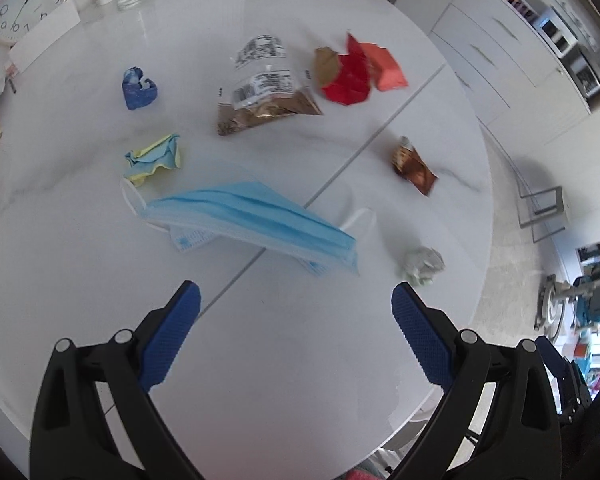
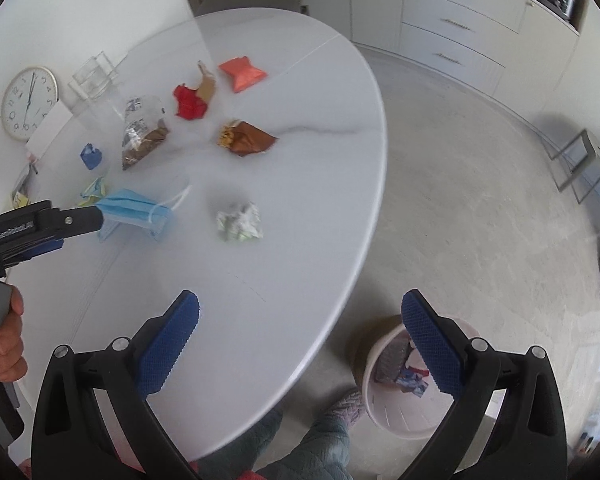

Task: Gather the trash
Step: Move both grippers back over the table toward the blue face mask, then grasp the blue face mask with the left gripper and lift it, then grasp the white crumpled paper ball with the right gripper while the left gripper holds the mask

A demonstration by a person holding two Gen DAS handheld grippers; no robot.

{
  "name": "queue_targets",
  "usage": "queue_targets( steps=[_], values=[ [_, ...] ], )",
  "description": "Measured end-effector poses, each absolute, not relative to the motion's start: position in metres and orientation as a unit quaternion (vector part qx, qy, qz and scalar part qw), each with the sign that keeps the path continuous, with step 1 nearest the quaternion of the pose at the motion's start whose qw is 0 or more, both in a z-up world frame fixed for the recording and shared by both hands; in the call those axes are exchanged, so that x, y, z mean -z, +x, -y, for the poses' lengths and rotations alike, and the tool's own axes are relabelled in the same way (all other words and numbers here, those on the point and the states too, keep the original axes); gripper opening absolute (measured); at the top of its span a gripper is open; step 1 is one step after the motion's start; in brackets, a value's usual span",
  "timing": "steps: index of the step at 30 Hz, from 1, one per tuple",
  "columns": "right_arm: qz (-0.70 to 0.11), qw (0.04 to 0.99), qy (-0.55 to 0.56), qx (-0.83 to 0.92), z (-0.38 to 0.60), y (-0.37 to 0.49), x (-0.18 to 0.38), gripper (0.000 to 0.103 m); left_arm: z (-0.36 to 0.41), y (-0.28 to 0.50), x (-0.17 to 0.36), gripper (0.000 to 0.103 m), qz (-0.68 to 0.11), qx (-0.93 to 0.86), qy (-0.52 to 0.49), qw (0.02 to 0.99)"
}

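Blue pleated mask (image 1: pixel 252 220), white loops, lying flat.

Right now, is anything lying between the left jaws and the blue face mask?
Nothing visible: only bare white table separates the open left gripper from the blue face mask, just ahead of it.

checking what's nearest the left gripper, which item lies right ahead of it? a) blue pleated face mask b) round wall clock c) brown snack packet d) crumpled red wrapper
a: the blue pleated face mask lies just beyond the open left gripper on the white table.
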State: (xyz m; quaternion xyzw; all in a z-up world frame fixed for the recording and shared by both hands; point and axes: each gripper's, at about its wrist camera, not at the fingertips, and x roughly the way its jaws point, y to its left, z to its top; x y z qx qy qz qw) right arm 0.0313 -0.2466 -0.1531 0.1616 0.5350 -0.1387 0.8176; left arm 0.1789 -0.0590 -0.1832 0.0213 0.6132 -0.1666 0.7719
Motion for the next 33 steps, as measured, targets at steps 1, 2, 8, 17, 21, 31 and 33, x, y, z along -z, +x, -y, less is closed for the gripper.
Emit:
queue_targets(
  steps=[1,2,8,17,21,31,33],
  values=[
    [-0.537,0.817,0.160,0.135,0.245,0.037,0.155,0.101,0.058,0.185,0.188,0.092,-0.617,0.163,0.018,0.770],
    [-0.540,0.817,0.157,0.129,0.243,0.045,0.157,0.101,0.058,0.192,0.193,0.092,-0.623,0.159,0.013,0.766],
    [-0.565,0.806,0.145,0.100,0.241,0.084,0.181,0.101,0.061,0.217,0.223,0.092,-0.648,0.133,-0.012,0.750],
    [-0.582,0.797,0.143,0.073,0.247,0.111,0.209,0.101,0.070,0.244,0.249,0.052,-0.666,0.101,-0.055,0.737],
    [-0.568,0.808,0.143,0.064,0.249,0.113,0.208,0.101,0.068,0.247,0.255,0.019,-0.676,0.108,-0.087,0.724],
    [-0.567,0.810,0.141,0.047,0.247,0.116,0.215,0.084,0.055,0.222,0.217,0.008,-0.631,0.138,-0.025,0.763],
    [-0.569,0.808,0.142,0.046,0.245,0.120,0.221,0.079,0.055,0.209,0.206,0.008,-0.612,0.151,0.010,0.776]
  ],
)
